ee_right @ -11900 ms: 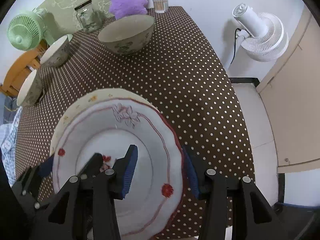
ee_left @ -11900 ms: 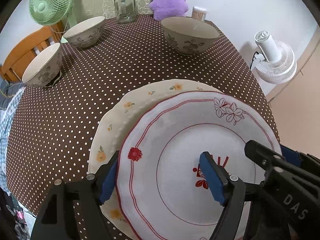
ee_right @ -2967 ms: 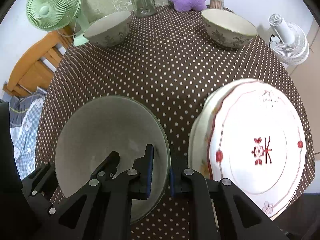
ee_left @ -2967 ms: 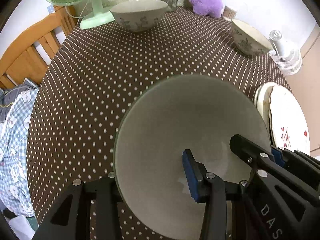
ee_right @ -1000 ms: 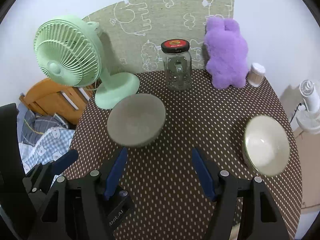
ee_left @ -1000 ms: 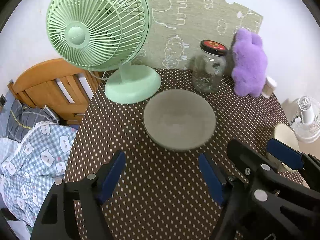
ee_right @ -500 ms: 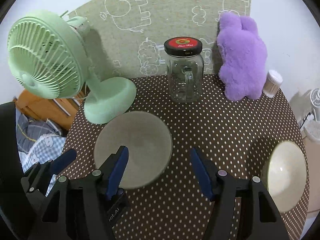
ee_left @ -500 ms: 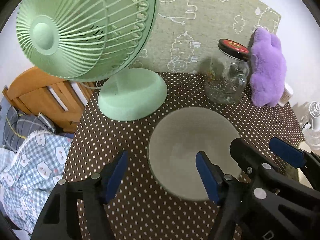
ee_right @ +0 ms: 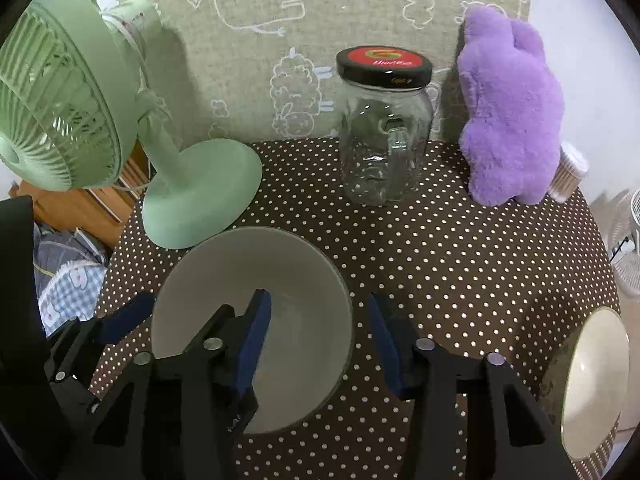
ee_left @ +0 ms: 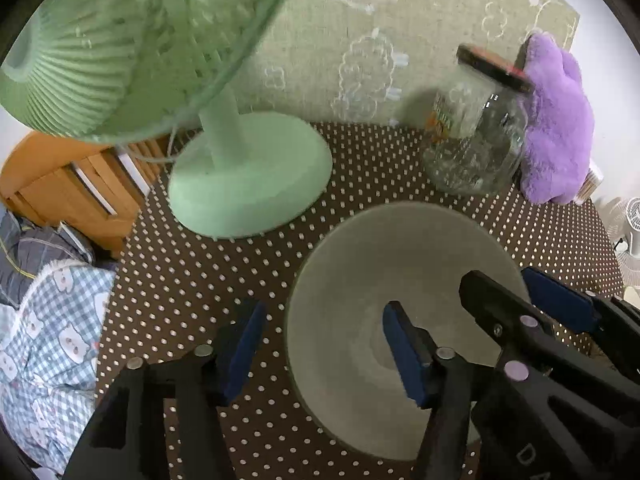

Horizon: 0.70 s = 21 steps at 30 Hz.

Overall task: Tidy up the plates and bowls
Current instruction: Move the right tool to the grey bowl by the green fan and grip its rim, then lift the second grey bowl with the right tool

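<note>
Two bowls were counted at this moment. The near bowl (ee_right: 280,276) sat upright on the brown polka-dot tablecloth (ee_right: 460,264), just in front of the base of the green desk fan (ee_right: 200,196). The second bowl (ee_right: 592,380) lay well apart from it at the right edge of the right wrist view, only partly visible. No plates appeared in either view. Both grippers were spread apart and held nothing. The left gripper (ee_left: 324,344) straddled the left rim of the near bowl, with one blue pad (ee_left: 404,352) over the interior and the other outside the rim above the cloth. The right gripper (ee_right: 320,340) straddled the right rim of the same bowl in the same manner, one finger inside and one outside. Whether any pad touched the rim could not be determined. At the back of the table stood one glass jar (ee_right: 384,152) with a black and red lid, one purple plush toy (ee_right: 512,120) just to the right of the jar, and one small cylindrical container (ee_right: 568,176) beside the toy. One white fan (ee_right: 628,240) was partly visible beyond the table's right side. Left of the table were a wooden chair (ee_left: 68,184) and a blue checked cloth (ee_left: 44,344).
</note>
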Each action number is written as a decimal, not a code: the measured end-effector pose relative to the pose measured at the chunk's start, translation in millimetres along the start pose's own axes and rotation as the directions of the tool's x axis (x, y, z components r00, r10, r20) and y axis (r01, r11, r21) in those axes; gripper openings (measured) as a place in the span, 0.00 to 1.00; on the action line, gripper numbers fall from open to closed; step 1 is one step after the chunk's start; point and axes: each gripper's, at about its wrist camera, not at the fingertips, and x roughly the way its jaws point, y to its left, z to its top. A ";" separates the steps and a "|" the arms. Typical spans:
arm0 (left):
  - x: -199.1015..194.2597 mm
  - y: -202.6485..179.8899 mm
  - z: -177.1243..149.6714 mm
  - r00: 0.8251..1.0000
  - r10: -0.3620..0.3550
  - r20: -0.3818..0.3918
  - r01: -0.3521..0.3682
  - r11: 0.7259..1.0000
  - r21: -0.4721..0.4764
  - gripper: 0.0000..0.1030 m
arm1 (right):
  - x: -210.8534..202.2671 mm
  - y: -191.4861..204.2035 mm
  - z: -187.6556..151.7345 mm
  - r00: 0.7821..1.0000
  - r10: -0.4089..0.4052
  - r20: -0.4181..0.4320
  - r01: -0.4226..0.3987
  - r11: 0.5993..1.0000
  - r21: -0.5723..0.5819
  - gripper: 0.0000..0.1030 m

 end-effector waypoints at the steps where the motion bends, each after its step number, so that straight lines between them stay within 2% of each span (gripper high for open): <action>1: 3.8 -0.7 0.2 1.000 -0.010 -0.009 0.010 1.000 -0.002 0.52 | 3.9 0.2 -0.1 1.000 0.005 -0.017 -0.005 1.000 0.004 0.42; 7: 6.2 -4.8 2.0 0.999 -0.052 -0.004 0.052 0.999 0.018 0.45 | 6.2 -1.5 0.3 1.000 0.001 -0.020 -0.001 1.000 0.008 0.38; 14: 3.1 -5.9 0.8 0.999 -0.047 -0.011 0.047 0.999 0.024 0.45 | 4.3 -1.3 0.3 1.000 0.004 -0.025 -0.004 1.000 0.014 0.37; 21: -9.4 -9.1 -14.0 0.999 -0.043 -0.026 0.044 0.999 0.031 0.45 | -4.3 -3.9 -11.8 0.999 0.004 -0.039 -0.004 1.000 0.003 0.35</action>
